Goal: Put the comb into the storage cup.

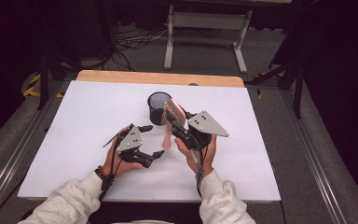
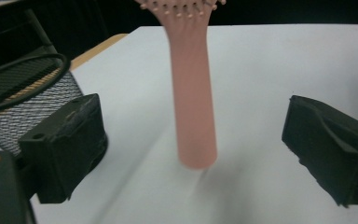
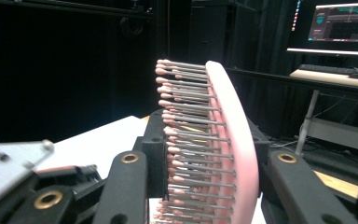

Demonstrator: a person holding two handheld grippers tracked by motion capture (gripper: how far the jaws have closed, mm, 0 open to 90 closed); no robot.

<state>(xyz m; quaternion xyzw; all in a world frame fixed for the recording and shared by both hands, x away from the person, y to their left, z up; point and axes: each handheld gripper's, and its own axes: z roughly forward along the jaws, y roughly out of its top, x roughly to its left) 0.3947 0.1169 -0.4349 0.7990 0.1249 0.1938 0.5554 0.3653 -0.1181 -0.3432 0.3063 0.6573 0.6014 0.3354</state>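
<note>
A pink hairbrush (image 1: 168, 122) hangs above the white table with its handle pointing down and its bristled head up. My right gripper (image 1: 182, 127) is shut on the brush head (image 3: 235, 140), one jaw against the bristles and the other against its back. My left gripper (image 1: 152, 141) is open, its jaws wide apart on either side of the handle (image 2: 193, 102) without touching it. A black mesh cup (image 1: 158, 107) stands just behind the brush, and in the left gripper view the cup (image 2: 23, 105) is at the left.
The white tabletop (image 1: 84, 126) spreads wide to the left and right of my hands, with a wooden strip (image 1: 158, 77) along its far edge. A grey desk frame (image 1: 205, 28) stands on the floor beyond. A lit monitor (image 3: 345, 25) sits on a far desk.
</note>
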